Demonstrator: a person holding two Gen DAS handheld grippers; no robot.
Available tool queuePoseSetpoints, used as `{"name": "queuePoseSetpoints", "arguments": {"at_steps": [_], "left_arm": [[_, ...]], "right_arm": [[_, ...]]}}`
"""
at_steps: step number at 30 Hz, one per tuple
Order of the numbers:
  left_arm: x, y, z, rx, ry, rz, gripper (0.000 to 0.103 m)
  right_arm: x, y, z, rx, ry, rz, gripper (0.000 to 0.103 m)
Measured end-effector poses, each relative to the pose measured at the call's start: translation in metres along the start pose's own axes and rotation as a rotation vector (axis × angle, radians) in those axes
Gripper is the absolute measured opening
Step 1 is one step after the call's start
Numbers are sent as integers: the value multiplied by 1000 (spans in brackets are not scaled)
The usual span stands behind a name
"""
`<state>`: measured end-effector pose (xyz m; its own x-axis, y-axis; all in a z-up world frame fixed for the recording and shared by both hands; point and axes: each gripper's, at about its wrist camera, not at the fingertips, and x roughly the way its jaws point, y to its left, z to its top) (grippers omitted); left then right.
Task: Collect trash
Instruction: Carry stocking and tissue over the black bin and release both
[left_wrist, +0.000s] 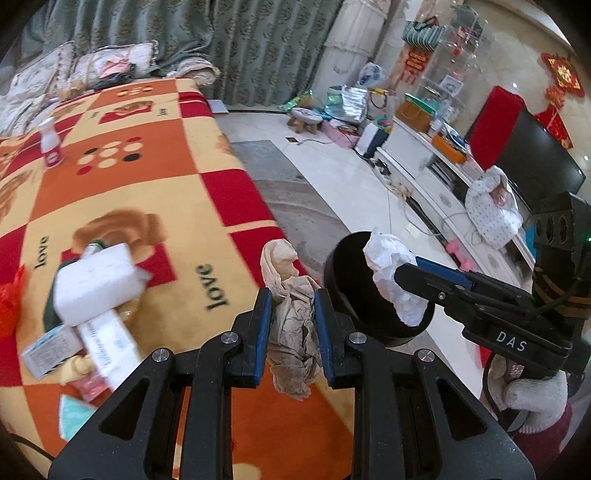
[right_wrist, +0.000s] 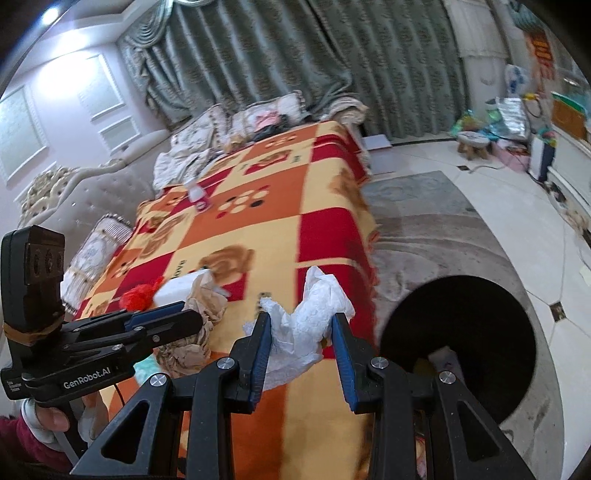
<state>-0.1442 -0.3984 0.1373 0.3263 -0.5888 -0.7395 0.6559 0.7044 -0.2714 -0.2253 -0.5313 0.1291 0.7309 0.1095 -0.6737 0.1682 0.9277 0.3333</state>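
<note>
At the edge of the bed (left_wrist: 155, 192), beside the black bin (left_wrist: 354, 295) standing on the floor, both grippers are loaded and the carry-to-bin step is in hand. The left gripper (left_wrist: 291, 314) has its jaws drawn narrow and clamped on a crumpled brown paper (left_wrist: 291, 317), which sticks out above and hangs below the blue pads; it is over the blanket's edge, just short of the bin. The right gripper (right_wrist: 301, 332) has its jaws a little wider but likewise closed on a wad of white tissue (right_wrist: 310, 317). In the left wrist view that tissue sits at the bin's mouth, at or just over the rim; whether it is fully above the opening I cannot tell.

Judgement: pickup is complete for these two pieces, deposit not yet done. The next move calls for bringing each load squarely over the bin's opening, then parting the jaws so the paper falls inside. The brown paper has the further way to go.

Outstanding: a heap of boxes and wrappers (left_wrist: 88, 306), a red scrap (left_wrist: 9, 306) and a small white bottle (left_wrist: 50, 142) remain on the blanket, so the task appears well short of finished.
</note>
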Motion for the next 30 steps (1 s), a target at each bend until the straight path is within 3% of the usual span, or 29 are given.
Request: {"name": "queuePoseSetpoints", "arguments": {"at_steps": [9, 22, 24, 26, 28, 30], "left_arm": [[35, -32, 5, 29, 48, -41, 21], [77, -65, 17, 0, 76, -189, 23], [82, -68, 18, -15, 80, -210, 28], [86, -67, 21, -41, 71, -230, 48], [88, -63, 21, -69, 62, -246, 58], [89, -62, 22, -79, 62, -250, 59]], "right_arm": [[-13, -51, -8, 86, -2, -70, 32], [-21, -102, -19, 186, 0, -140, 32], [-21, -106, -20, 199, -1, -147, 32], [-23, -111, -19, 204, -3, -160, 32], [-22, -112, -18, 201, -8, -183, 41], [-21, -114, -17, 206, -12, -190, 45]]}}
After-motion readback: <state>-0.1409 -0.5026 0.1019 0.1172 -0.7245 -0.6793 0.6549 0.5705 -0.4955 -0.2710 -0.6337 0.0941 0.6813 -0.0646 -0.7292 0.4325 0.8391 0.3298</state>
